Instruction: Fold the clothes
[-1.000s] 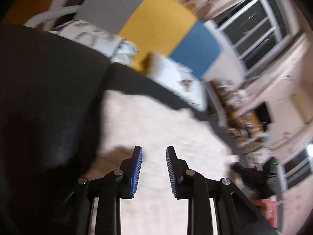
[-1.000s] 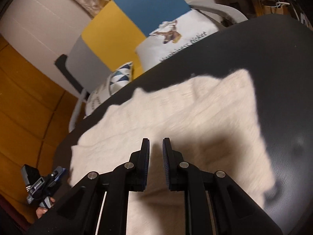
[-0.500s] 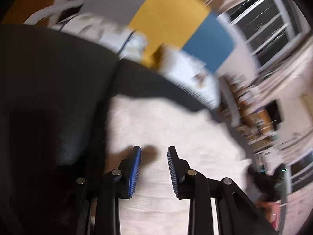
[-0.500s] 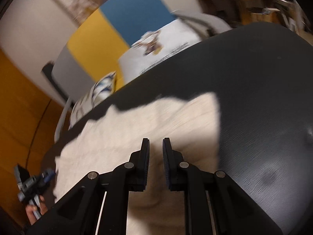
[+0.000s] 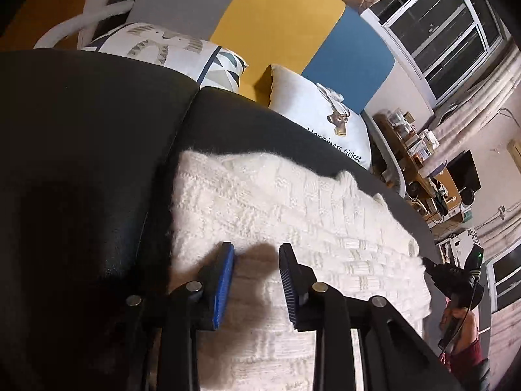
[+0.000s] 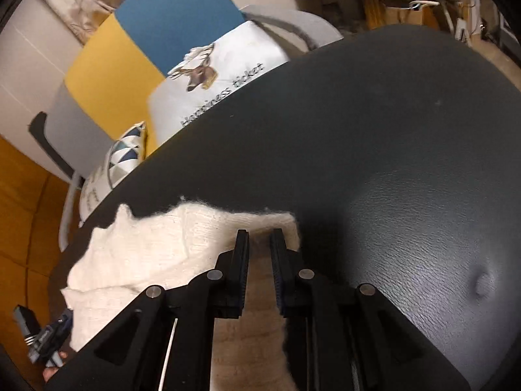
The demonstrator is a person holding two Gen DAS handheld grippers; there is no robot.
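A cream knit sweater (image 5: 293, 202) lies flat on a black leather seat (image 5: 81, 130). My left gripper (image 5: 256, 247) hovers low over the sweater's left part, near its left edge. Its blue pads are apart and opening, with only the knit below them. In the right wrist view the sweater (image 6: 146, 247) stretches to the left, and my right gripper (image 6: 259, 233) sits over its far right corner. Those jaws are nearly together and nothing is pinched between them. The right gripper (image 5: 456, 277) also shows in the left wrist view, at the sweater's right end with a hand under it.
Bare black leather (image 6: 390, 130) spreads to the right of the sweater. Behind the seat stand a deer-print pillow (image 5: 322, 120), a patterned pillow (image 5: 169, 49) and a grey, yellow and blue chair back (image 5: 276, 22). A cluttered desk (image 5: 423, 169) and windows (image 5: 439, 16) are farther off.
My right gripper has slid rightward across the sweater to its far right corner. The left gripper's jaws have spread wider. The sweater itself has stayed in place.
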